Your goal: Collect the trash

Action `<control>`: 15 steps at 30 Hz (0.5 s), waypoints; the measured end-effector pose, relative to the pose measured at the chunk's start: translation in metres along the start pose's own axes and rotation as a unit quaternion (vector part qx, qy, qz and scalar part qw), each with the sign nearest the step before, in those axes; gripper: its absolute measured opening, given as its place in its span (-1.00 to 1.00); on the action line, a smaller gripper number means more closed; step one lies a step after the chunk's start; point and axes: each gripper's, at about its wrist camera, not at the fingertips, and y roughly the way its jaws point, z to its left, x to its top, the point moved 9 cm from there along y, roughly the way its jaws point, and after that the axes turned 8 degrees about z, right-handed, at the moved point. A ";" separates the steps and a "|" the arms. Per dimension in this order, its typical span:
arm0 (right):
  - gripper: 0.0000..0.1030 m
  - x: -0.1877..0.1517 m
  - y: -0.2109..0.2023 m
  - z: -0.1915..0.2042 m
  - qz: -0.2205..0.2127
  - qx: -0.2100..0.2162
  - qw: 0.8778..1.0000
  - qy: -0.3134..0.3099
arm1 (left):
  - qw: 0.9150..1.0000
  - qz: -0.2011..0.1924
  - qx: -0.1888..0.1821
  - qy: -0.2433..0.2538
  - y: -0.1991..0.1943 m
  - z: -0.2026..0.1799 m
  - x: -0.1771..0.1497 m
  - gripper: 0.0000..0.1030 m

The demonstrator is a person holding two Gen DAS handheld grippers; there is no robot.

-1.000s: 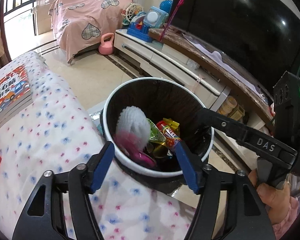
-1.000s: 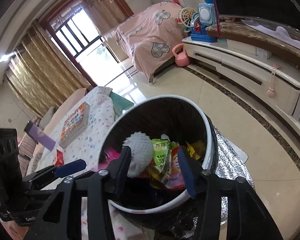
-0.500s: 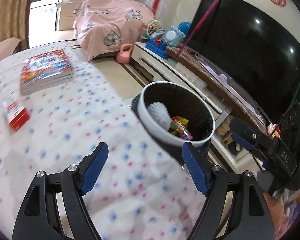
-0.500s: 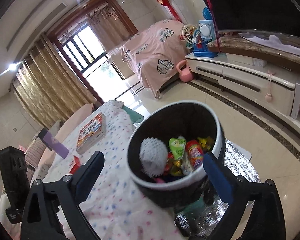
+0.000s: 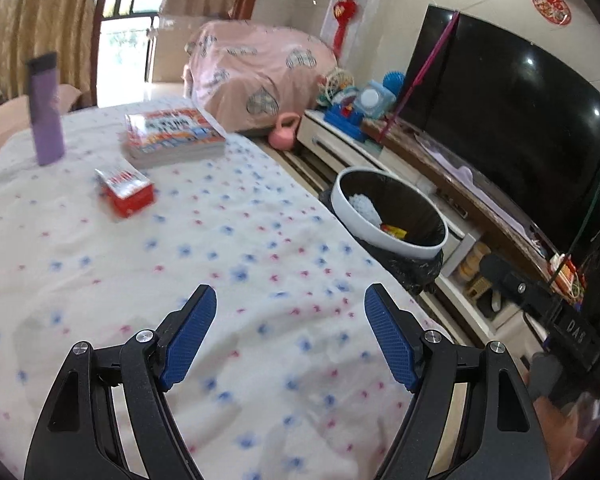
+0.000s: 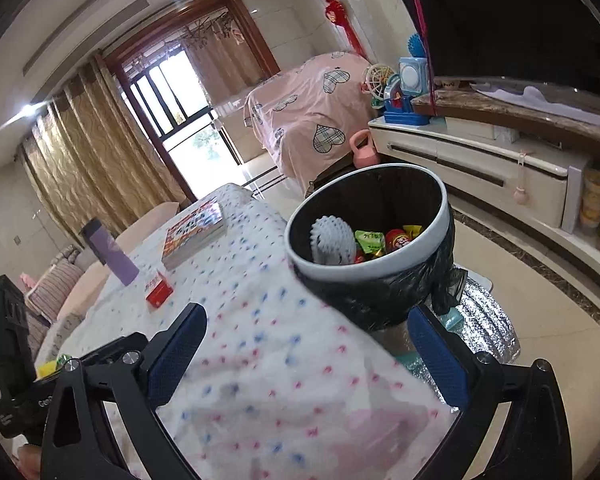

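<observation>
Both the left gripper (image 5: 290, 340) and right gripper (image 6: 304, 364), jaws apart and empty, have been drawn back from the filled bin (image 6: 396, 256) over the counter (image 5: 100, 264), the right's jaws just opened.

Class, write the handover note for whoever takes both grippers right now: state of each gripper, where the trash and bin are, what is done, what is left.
Left gripper: jaws open, empty, over the tablecloth.
Right gripper: jaws have just been opening, now wide, nothing between them.
Bin: on the floor beside the table, holding a white foam net and snack wrappers.
Done: that trash is binned.
Left: possibly the red box; the books and purple bottle look like keepers. A green-yellow scrap shows at the table's near edge; check it.
</observation>
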 end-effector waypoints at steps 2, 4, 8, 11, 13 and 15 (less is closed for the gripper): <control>0.97 0.005 -0.014 0.012 -0.017 -0.007 1.000 -0.021 | 1.000 -0.026 0.010 0.003 -0.020 0.002 0.001 0.61; 0.98 0.010 -0.031 0.024 -0.040 -0.011 0.998 -0.038 | 0.998 -0.053 0.021 0.001 -0.038 0.006 0.000 0.89; 1.00 0.015 -0.071 0.049 -0.113 -0.034 0.990 -0.077 | 0.992 -0.116 0.056 -0.007 -0.070 0.016 -0.008 1.00; 1.00 0.002 -0.080 0.056 -0.136 -0.053 0.984 -0.099 | 0.989 -0.128 0.080 0.000 -0.076 0.024 -0.018 1.00; 1.00 -0.009 -0.078 0.059 -0.137 -0.060 0.982 -0.110 | 0.988 -0.126 0.091 -0.001 -0.074 0.029 -0.026 1.00; 1.00 -0.018 -0.075 0.058 -0.140 -0.074 0.979 -0.125 | 0.987 -0.125 0.104 0.000 -0.070 0.033 -0.034 1.00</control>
